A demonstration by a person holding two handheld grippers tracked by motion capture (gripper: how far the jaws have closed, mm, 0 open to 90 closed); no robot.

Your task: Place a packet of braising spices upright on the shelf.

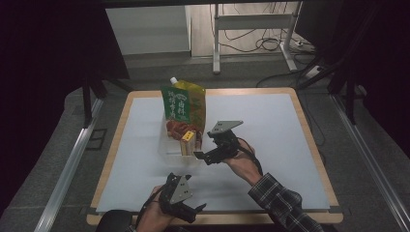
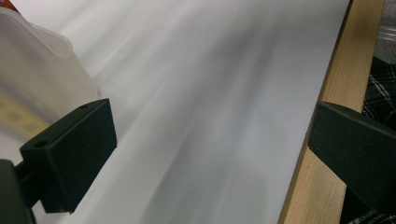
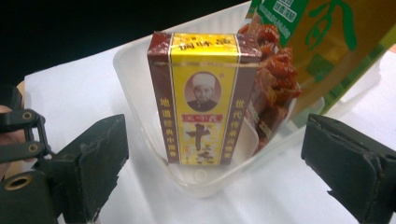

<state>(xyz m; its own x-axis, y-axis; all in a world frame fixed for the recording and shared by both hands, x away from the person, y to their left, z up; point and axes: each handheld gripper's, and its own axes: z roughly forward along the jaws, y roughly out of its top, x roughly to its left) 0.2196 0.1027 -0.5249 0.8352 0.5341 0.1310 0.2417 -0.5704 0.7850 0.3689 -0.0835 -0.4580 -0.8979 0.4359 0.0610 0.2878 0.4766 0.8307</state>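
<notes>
Right — largest first: wooden table (image 1: 309, 140) with a matte white sheet (image 1: 270, 145) over most of its top. Near the sheet's middle, toward the far edge, sits a clear plastic tub (image 1: 169, 153) — thin, translucent, rounded corners. Inside stand a tall green-and-yellow spouted pouch (image 1: 186, 101), glossy and soft-sided, a crinkly red snack pack (image 1: 176, 128), and the small box (image 3: 204, 95): rigid cardboard, yellow front with maroon bands, upright against the tub's near wall.

Step in hand, as I read it: approach to the box, pre-grasp. Right gripper (image 3: 212, 168) is just beside the tub's near-right side, jaws spread wide, nothing between them, box centred in the gap but farther in. Left gripper (image 1: 186, 209) is at the sheet's near edge, well apart from the tub, jaws apart and empty — idle.

Next move probably needs the right gripper to advance over the tub rim and close on the box's flat side faces. Cardboard should hold well in the pads; risk is nudging the light tub or catching the snack pack touching the box.
</notes>
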